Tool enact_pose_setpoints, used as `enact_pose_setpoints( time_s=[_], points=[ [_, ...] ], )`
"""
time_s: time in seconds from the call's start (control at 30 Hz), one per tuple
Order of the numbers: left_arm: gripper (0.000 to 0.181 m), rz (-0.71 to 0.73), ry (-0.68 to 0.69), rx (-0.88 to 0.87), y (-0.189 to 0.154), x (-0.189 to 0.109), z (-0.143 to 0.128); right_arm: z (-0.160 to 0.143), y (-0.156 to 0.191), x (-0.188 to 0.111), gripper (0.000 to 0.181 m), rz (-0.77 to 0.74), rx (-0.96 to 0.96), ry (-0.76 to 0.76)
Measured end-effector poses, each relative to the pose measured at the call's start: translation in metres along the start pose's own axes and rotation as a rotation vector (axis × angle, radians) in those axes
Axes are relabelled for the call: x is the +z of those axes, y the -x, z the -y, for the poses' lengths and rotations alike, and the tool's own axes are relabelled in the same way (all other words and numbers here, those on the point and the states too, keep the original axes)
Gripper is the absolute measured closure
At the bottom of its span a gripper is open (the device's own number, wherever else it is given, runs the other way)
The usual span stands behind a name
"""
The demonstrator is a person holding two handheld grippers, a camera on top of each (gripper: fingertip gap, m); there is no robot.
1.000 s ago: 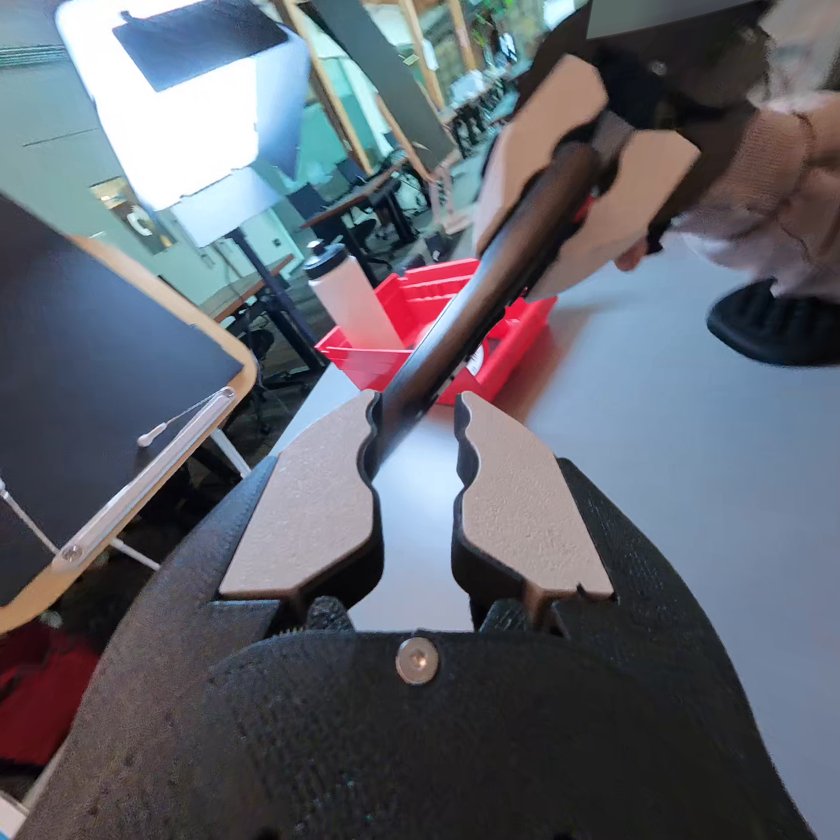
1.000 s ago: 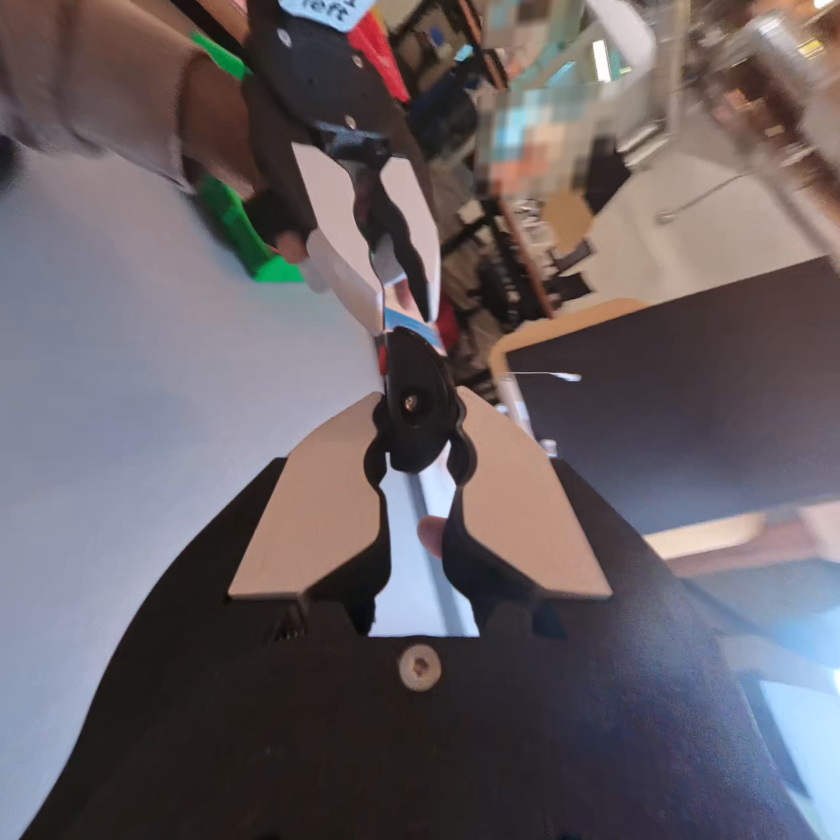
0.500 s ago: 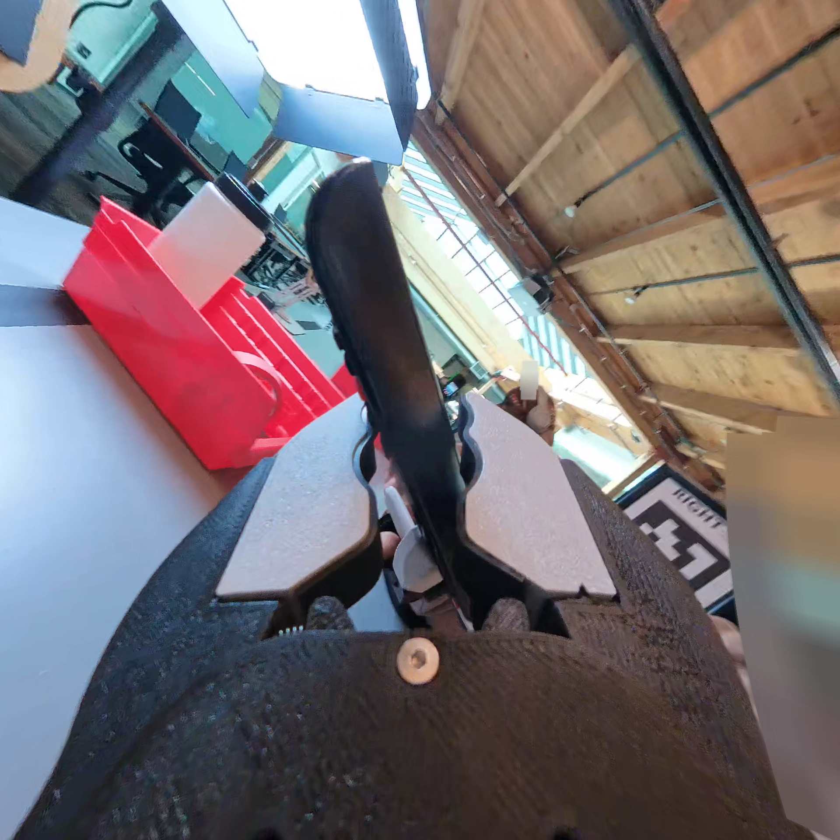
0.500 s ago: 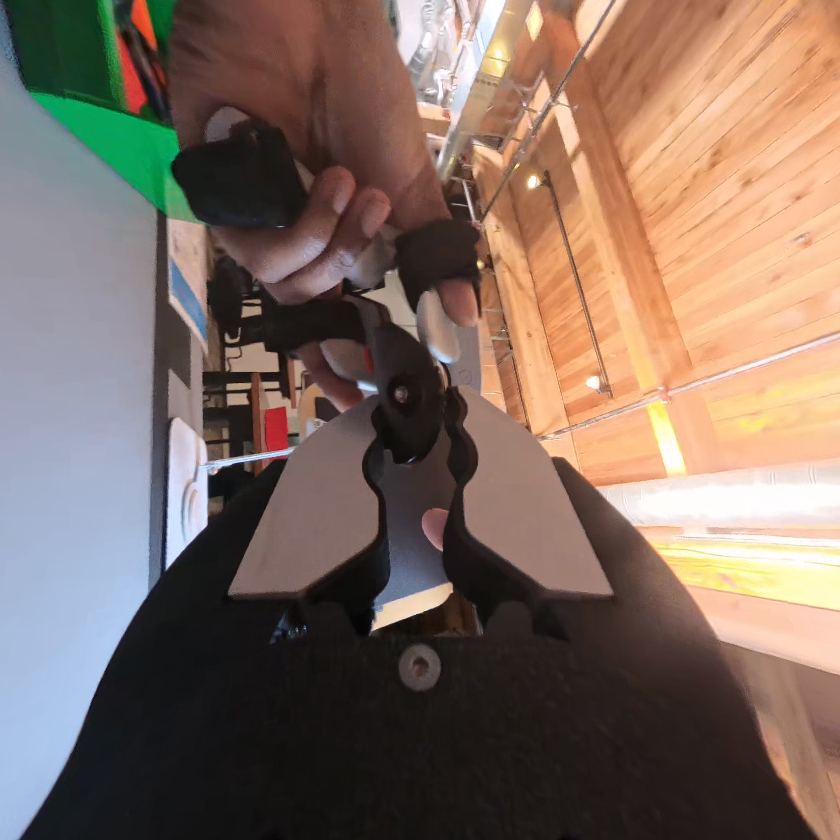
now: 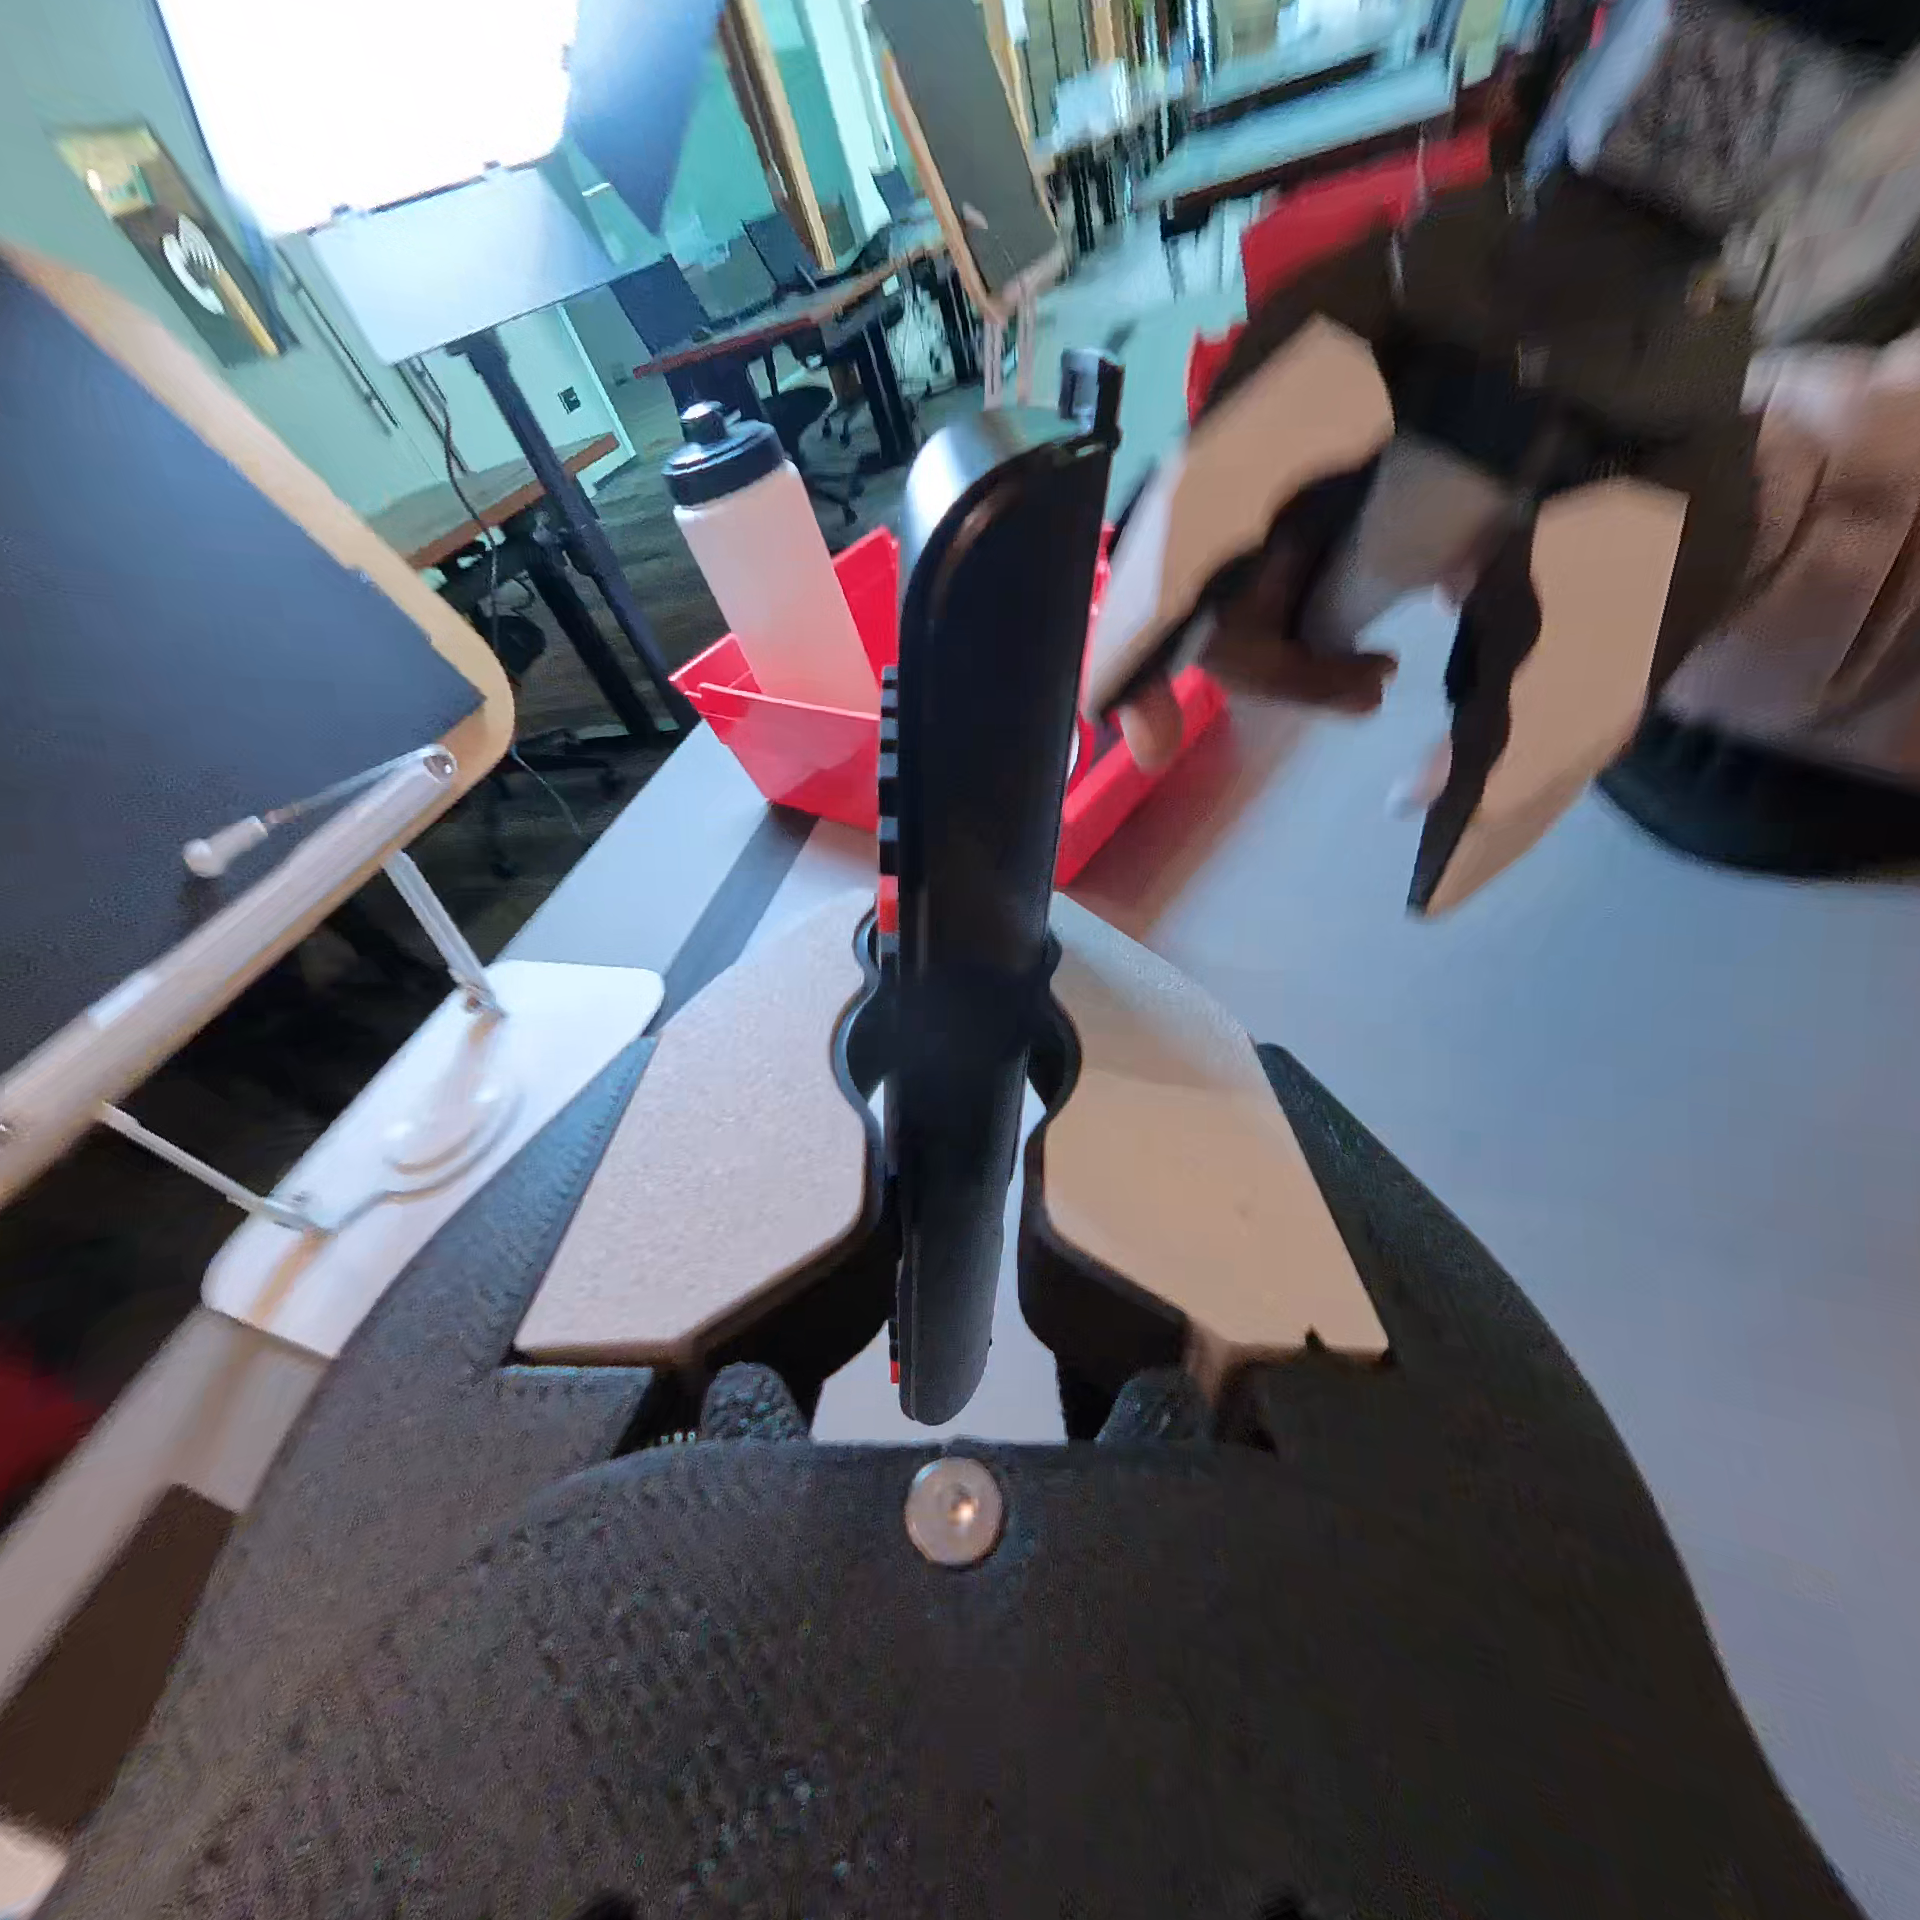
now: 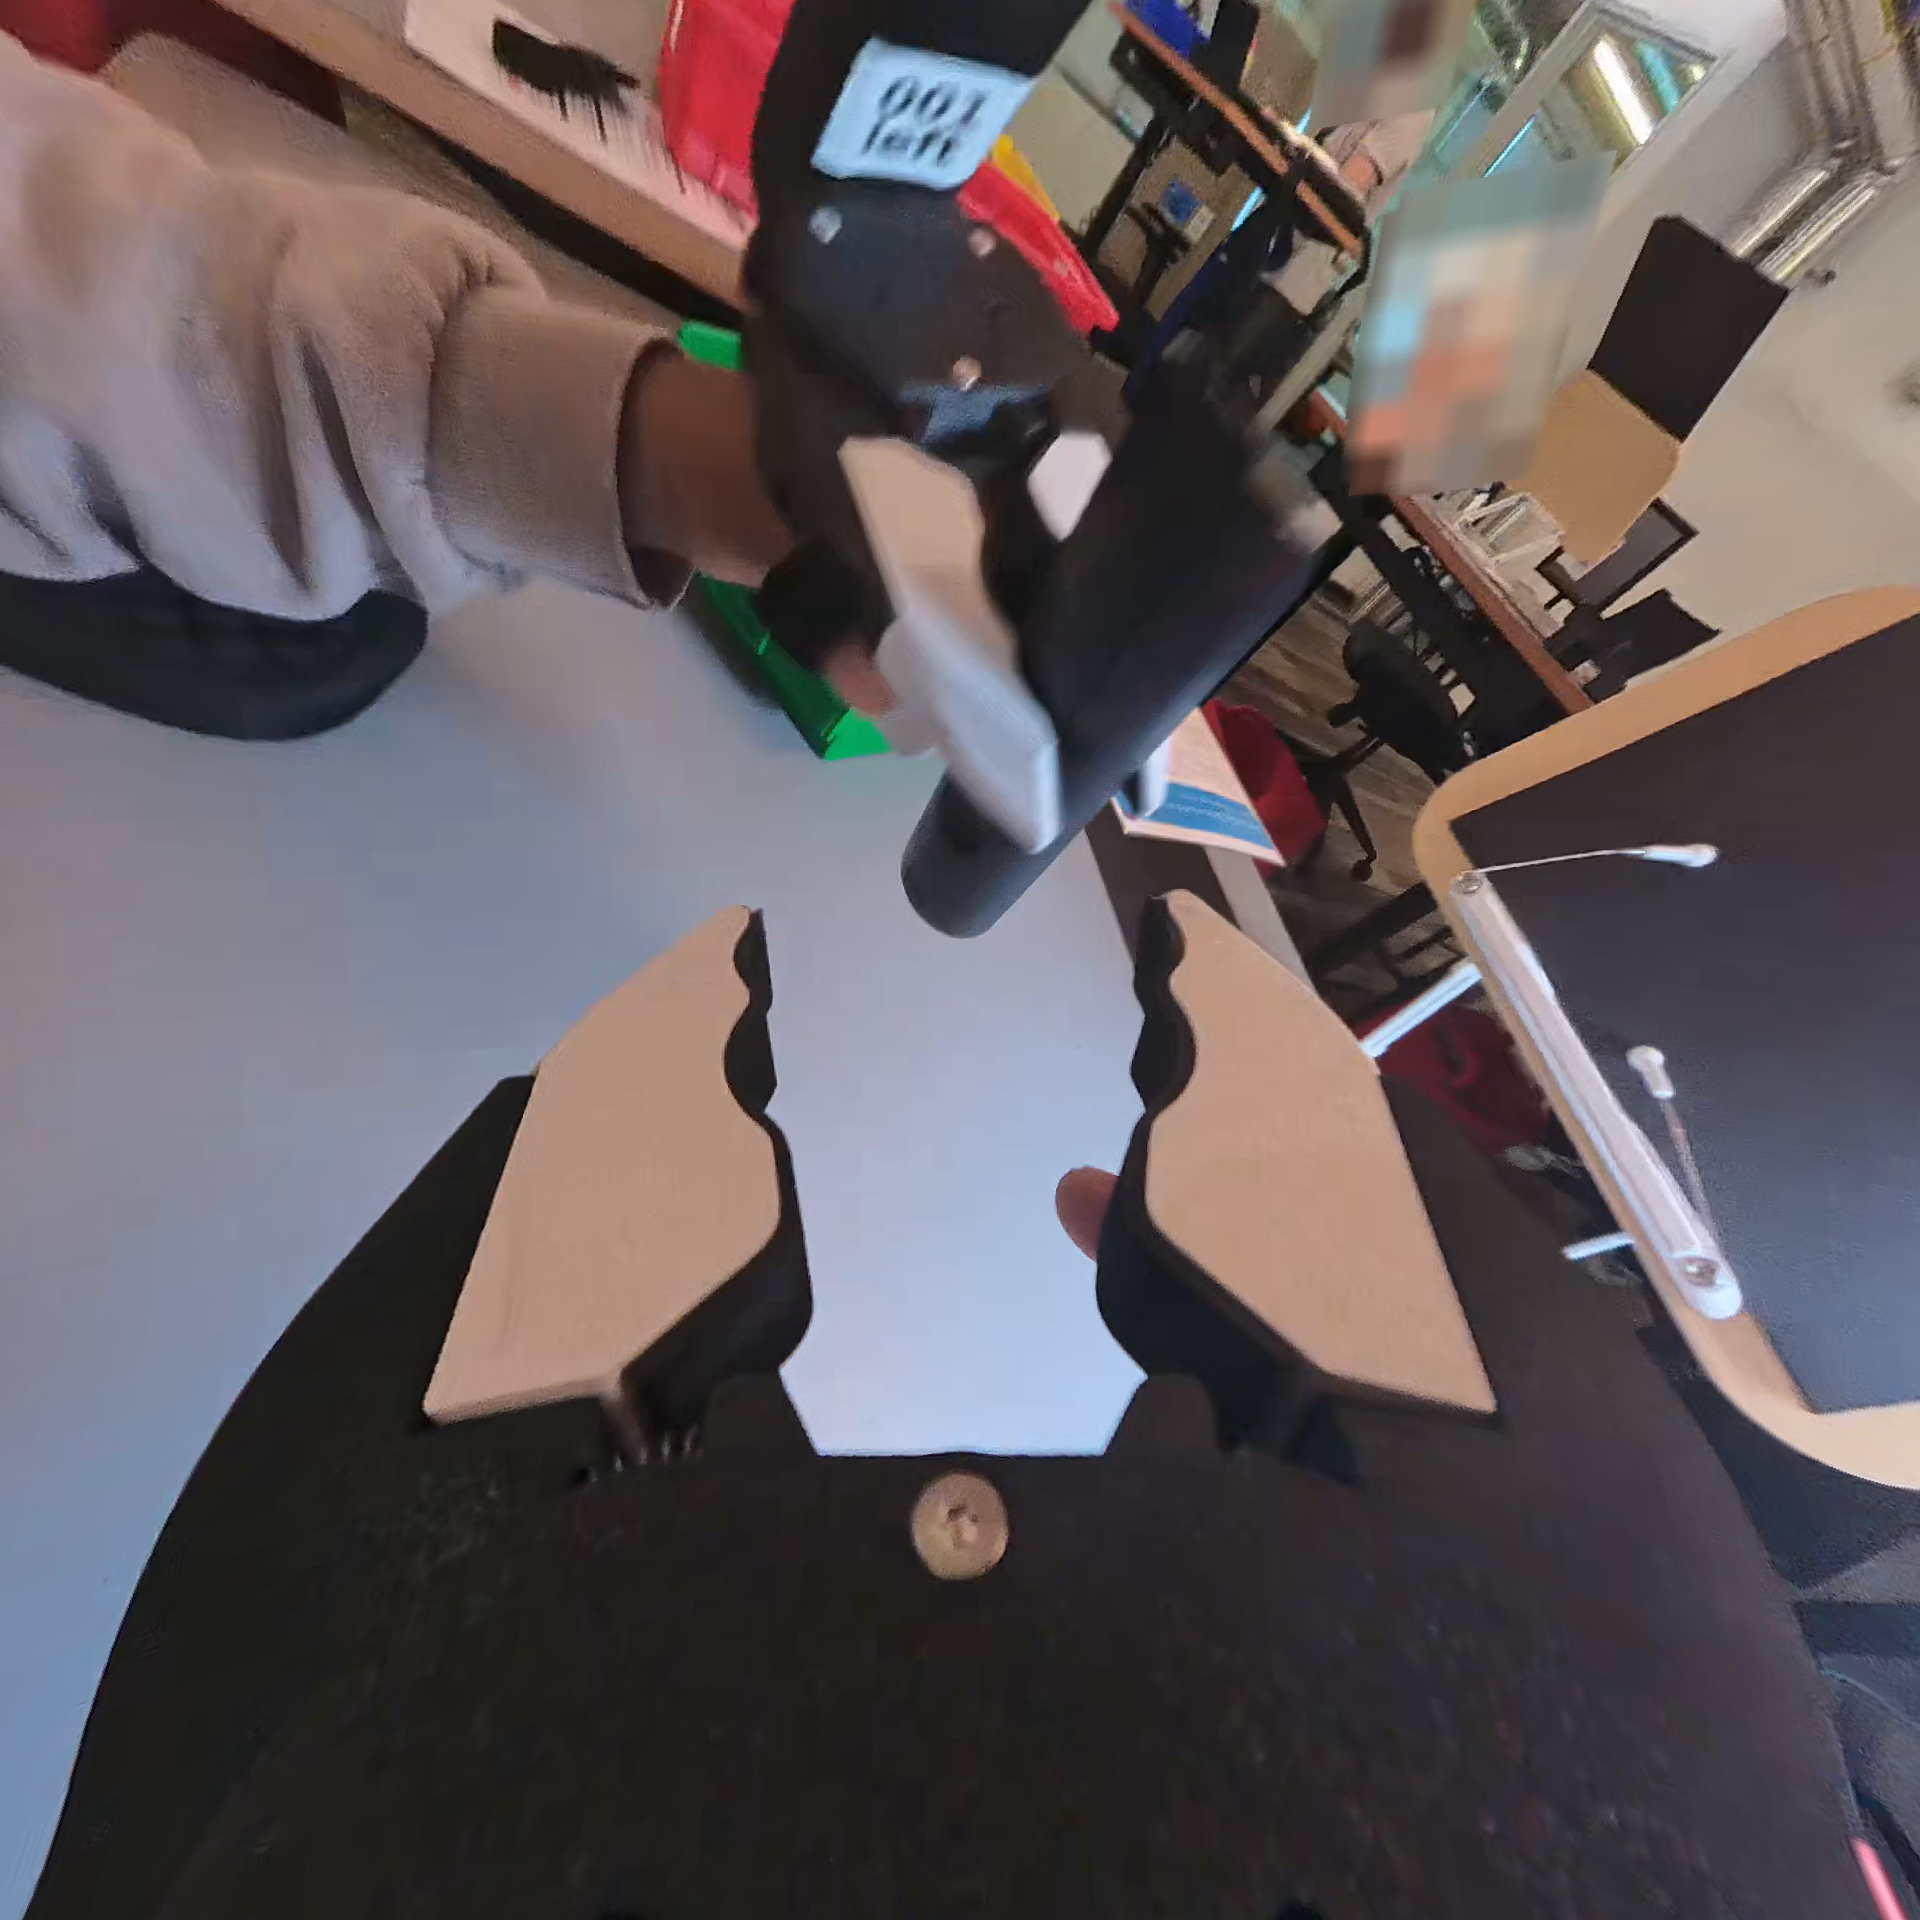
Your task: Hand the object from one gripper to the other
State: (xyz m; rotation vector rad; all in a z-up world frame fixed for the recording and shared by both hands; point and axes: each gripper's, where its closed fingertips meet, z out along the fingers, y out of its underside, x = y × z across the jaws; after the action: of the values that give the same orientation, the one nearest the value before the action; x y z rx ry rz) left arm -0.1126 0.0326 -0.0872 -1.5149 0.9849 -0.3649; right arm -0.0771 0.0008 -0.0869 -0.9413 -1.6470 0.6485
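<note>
The left gripper (image 5: 956, 1049) is clamped on the black object (image 5: 982, 748), whose long axis runs straight out along the fingers (a red toothed strip shows down one edge). To its right the right gripper (image 6: 951, 1023) stands spread and empty — the object's rounded end (image 6: 966, 883) hangs just beyond its fingertips, tilted, not yet between them.
</note>
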Motion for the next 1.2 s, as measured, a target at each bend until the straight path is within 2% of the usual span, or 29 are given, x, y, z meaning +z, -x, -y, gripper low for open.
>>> enact_pose_setpoints(
  time_s=[0.03,0.17,0.3,0.4,0.5,0.57,0.63,0.67,0.73,0.8,0.87,0.97,1.07,1.1,1.13,1.2],
  points=[
    [0.158,0.001,0.042,0.084,-0.007,0.004,-0.002,0.005,-0.003,-0.006,0.113,-0.014,-0.009,-0.001],
    [0.158,-0.026,0.142,0.287,-0.034,0.02,-0.01,0.01,-0.001,-0.015,0.115,-0.033,-0.104,0.07],
    [0.157,-0.042,0.227,0.413,-0.047,0.029,-0.022,0.01,0.008,-0.012,0.131,-0.028,-0.185,0.098],
    [0.158,-0.016,0.288,0.495,-0.049,0.033,-0.028,-0.001,0.018,-0.004,0.141,-0.008,-0.283,0.158],
    [0.156,0.073,0.23,0.503,-0.035,0.03,-0.019,0.005,0.009,-0.001,0.151,-0.095,-0.344,0.16],
    [0.143,0.106,0.134,0.381,-0.026,0.025,-0.003,0.011,-0.001,-0.002,0.157,-0.179,-0.397,0.151],
    [0.115,0.12,0.084,0.201,-0.012,0.016,0.006,0.012,-0.018,-0.008,0.157,-0.307,-0.491,0.166],
    [0.108,0.134,0.037,0.114,-0.003,0.011,0.012,0.015,-0.027,-0.012,0.157,-0.379,-0.538,0.154],
    [0.112,0.147,-0.099,-0.093,0.015,-0.002,0.025,0.021,-0.041,-0.019,0.158,-0.516,-0.642,0.122],
    [0.118,0.01,-0.23,-0.43,0.019,-0.008,0.034,0.028,-0.046,-0.024,0.158,-0.636,-0.751,0.081],
    [0.116,-0.198,-0.383,-0.788,0.018,-0.011,0.043,0.03,-0.043,-0.023,0.158,-0.707,-0.856,0.048],
    [0.114,-0.396,-0.482,-1.163,0.017,0.0,0.037,0.024,-0.027,-0.008,0.158,-0.722,-0.97,0.006],
    [0.115,-0.506,-0.435,-1.256,0.0,0.017,0.03,0.01,-0.003,0.017,0.158,-0.645,-1.032,0.003],
    [0.123,-0.495,-0.403,-1.241,-0.003,0.021,0.026,0.008,0.002,0.022,0.158,-0.646,-1.043,-0.003],
    [0.142,-0.471,-0.378,-1.2,-0.003,0.021,0.021,0.007,0.005,0.024,0.157,-0.649,-1.054,-0.009],
    [0.146,-0.459,-0.387,-1.159,0.001,0.016,0.02,0.007,0.004,0.024,0.156,-0.633,-0.987,-0.014]
  ],
)
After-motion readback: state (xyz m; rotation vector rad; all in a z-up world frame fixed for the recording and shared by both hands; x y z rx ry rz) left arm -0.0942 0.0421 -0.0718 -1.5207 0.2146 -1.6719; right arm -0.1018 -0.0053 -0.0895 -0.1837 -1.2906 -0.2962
